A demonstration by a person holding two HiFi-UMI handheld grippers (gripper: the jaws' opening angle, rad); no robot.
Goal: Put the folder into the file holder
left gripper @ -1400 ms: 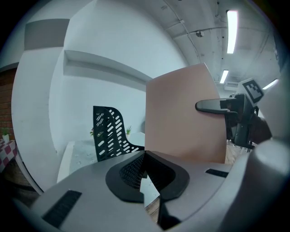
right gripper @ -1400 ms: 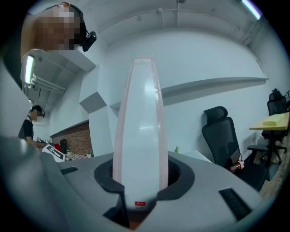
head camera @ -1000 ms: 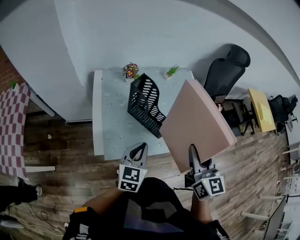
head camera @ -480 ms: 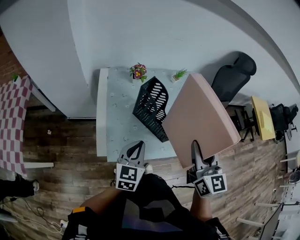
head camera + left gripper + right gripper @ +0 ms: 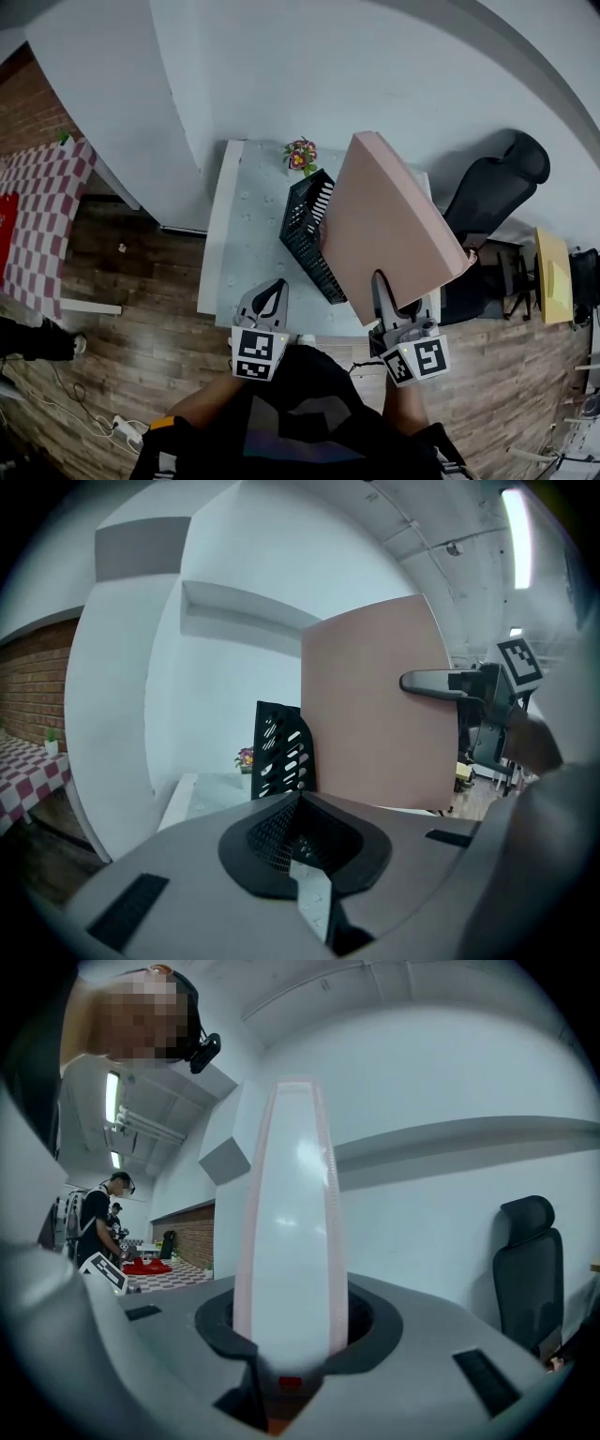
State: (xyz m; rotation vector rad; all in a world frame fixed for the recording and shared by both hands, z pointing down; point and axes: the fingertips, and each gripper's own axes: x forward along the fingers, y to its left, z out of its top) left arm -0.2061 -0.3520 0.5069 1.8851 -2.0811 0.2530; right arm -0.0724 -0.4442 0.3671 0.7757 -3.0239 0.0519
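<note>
Head view shows the right gripper [image 5: 379,283] pinching the lower edge of the pink folder [image 5: 389,225], with its jaws pressed on both sides of it. The folder is in the air, tilted, above the right part of the white table [image 5: 246,253]. It covers the right side of the black file holder [image 5: 307,230], which stands on the table; whether the two touch I cannot tell from here. In the right gripper view the folder is seen edge-on, rising between the jaws. The left gripper [image 5: 274,289] hovers near the table's front edge, jaws pressed together with nothing between them. A small flower pot [image 5: 300,155] stands behind the holder.
</note>
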